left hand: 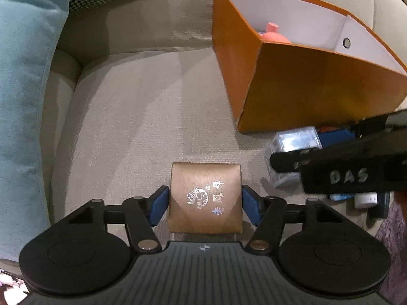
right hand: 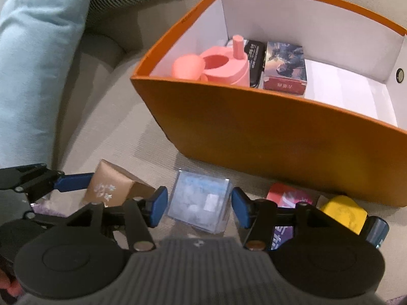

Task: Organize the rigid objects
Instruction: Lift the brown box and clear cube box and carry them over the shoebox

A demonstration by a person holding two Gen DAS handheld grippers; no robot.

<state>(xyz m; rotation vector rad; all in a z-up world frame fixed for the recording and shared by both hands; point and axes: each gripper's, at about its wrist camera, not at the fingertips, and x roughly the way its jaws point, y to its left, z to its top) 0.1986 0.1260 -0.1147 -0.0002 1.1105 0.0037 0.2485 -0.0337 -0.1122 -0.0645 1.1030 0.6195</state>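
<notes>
On my right gripper (left hand: 338, 167), as my left wrist camera sees it at the right edge, I read "DAS" handwritten in pale letters on its black side. The brown box (left hand: 205, 198) between my left gripper's (left hand: 205, 204) pads carries a silver emblem and silver Chinese characters I cannot make out. In the orange box (right hand: 267, 129), the picture box (right hand: 285, 66) has small white characters on its red near face, too blurred to read.
</notes>
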